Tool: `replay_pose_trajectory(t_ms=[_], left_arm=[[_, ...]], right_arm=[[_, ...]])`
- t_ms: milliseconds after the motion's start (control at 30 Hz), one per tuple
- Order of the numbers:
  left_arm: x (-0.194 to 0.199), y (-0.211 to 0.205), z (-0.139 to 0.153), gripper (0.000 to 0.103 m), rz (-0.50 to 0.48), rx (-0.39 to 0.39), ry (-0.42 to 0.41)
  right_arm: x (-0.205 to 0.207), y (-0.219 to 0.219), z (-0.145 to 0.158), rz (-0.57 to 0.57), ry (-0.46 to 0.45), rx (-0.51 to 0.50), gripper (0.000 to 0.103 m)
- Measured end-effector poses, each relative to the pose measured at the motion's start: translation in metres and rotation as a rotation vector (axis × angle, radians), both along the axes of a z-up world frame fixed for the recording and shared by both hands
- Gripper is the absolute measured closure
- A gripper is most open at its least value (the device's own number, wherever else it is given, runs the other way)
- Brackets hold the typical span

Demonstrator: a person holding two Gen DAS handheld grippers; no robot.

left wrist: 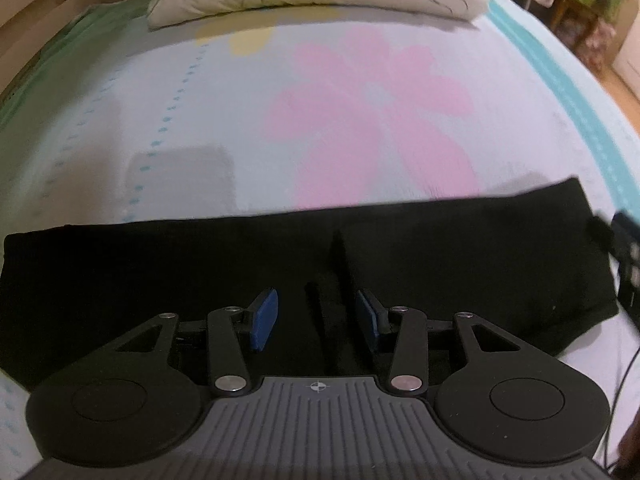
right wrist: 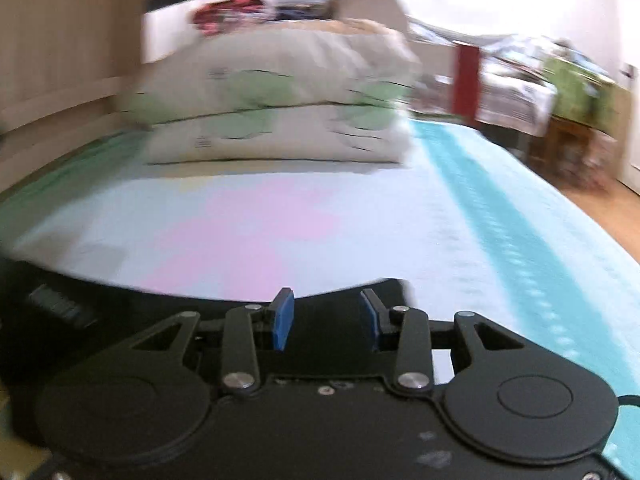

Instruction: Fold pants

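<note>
Black pants (left wrist: pixel 280 264): lying flat on the bed in a long band that runs crosswise directly beneath and ahead of the left gripper (left wrist: pixel 316 316), with a folded layer on the part to the gripper's right, its edge showing as a raised line just beyond the right blue pad. Left gripper: jaws partly apart, blue pads (left wrist: pixel 264 318) facing each other above the dark cloth, nothing pinched between them; a narrow crease or strip of the fabric lies in the gap below, and whether the pads touch it cannot be told. Right gripper (right wrist: pixel 326 322): jaws likewise partly apart, empty, hovering over the end of the pants, whose black edge (right wrist: pixel 352 292) shows just past its fingertips; this view is blurred, so finer detail is lost. A dark piece of the right gripper also shows at the far right of the left wrist view, beside the end of the pants. Bed sheet (left wrist: pixel 200 128): pale blue, spread ahead of both grippers, printed with a large pink flower (left wrist: pixel 372 112) just beyond the pants, a teal stripe (left wrist: pixel 560 92) off to the right and a green border to the left. Pillows (right wrist: pixel 272 112): stacked at the far end of the bed, cream with green leaf shapes, well ahead of both grippers. Wooden floor (right wrist: pixel 616 216) and cluttered furniture (right wrist: pixel 568 96): far right of the bed, too blurred to itemise.
</note>
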State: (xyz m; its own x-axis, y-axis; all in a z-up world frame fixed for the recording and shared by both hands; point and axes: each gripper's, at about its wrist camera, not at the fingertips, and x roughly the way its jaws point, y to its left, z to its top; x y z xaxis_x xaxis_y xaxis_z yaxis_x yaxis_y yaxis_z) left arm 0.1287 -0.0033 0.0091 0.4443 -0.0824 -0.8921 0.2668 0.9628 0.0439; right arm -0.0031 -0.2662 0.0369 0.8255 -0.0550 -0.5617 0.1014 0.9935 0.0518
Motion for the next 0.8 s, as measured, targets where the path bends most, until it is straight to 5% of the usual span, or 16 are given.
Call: replay_pose_trajectory(t_ms=[300,467,800], left_arm=[[0.0,-0.006,-0.018,0.059,-0.03,0.024,0.025],[0.003,-0.003,-0.023,0.049,-0.028,0.008,0.025],[0.003,0.036,0.0,0.048,0.039,-0.019,-0.009]], right_arm=[[0.018,-0.018,-0.032,-0.081,0.115,-0.005,0.065],[0.027,-0.014,-0.05,-0.065,0.174,-0.049,0.064],[0.014,-0.012,-0.039,-0.021,0.117,-0.053,0.063]])
